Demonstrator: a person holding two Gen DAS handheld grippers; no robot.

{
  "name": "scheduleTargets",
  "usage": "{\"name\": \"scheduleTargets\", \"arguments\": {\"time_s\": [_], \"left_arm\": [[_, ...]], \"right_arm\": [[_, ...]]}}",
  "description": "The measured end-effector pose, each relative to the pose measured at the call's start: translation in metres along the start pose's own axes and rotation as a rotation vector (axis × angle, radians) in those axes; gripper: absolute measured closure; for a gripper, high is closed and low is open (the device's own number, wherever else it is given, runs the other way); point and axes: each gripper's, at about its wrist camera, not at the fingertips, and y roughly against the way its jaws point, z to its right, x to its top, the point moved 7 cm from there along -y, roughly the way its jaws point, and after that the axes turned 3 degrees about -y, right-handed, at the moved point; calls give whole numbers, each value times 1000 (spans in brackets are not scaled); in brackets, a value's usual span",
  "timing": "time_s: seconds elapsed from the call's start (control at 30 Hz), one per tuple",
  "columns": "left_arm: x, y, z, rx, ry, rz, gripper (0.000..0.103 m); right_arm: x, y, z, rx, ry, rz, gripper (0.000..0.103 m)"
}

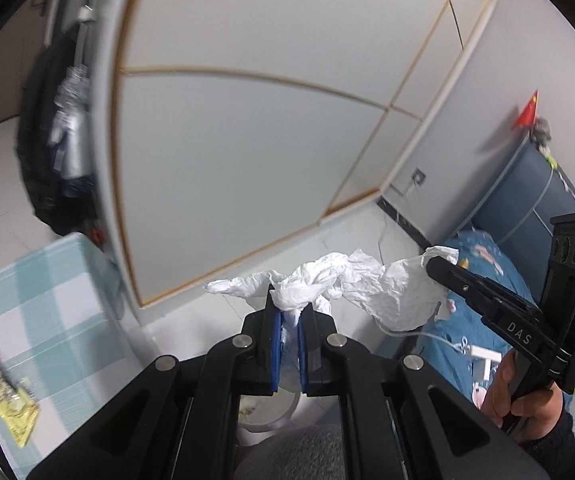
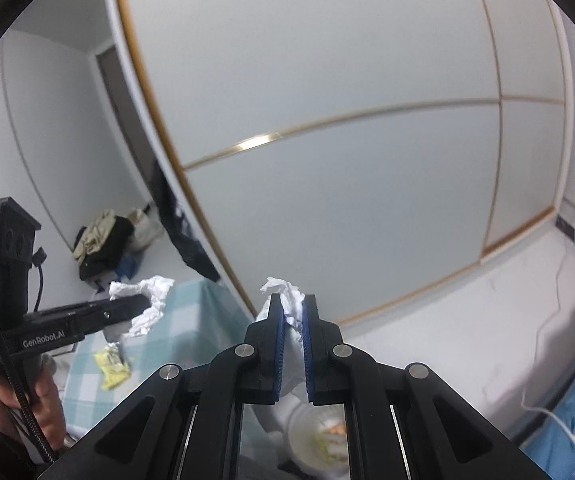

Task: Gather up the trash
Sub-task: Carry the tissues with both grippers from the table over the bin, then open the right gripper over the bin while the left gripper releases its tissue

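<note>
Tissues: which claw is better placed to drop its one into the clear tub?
Probably the right claw. Its view looks straight into the tub under its tissue. The left claw also grips a tissue, but its view shows only the tub's rim.

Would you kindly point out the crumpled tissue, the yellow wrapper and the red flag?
crumpled tissue (image 1: 371,284): left wrist view, its creased middle.
yellow wrapper (image 1: 5,402): left wrist view, its centre.
red flag (image 1: 527,114): left wrist view, its cloth.
</note>
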Motion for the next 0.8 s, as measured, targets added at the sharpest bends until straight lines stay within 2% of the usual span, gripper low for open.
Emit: {"name": "scheduleTargets", "arguments": {"time_s": [0.07, 0.17, 0.3, 0.5, 0.57, 0.8], "left_arm": [[-5, -18, 4, -37, 7, -51, 100], [-19, -50, 1, -143, 70, -160, 100], [-43, -90, -12, -190, 117, -275, 100], [-75, -137, -16, -216, 143, -426, 100], [-93, -154, -16, -229, 154, -519, 100], [-118, -183, -26, -159, 175, -616, 100]], "right_arm": [[-7, -9, 15, -31, -16, -23, 95], [-20, -32, 33, -56, -45, -69, 95], [-46, -62, 62, -64, -109, -141, 95], [-94, -118, 99, -63, -212, -276, 95], [-113, -133, 107, -60, -242, -321, 95], [-173, -182, 126, -56, -350, -448, 95]]}}
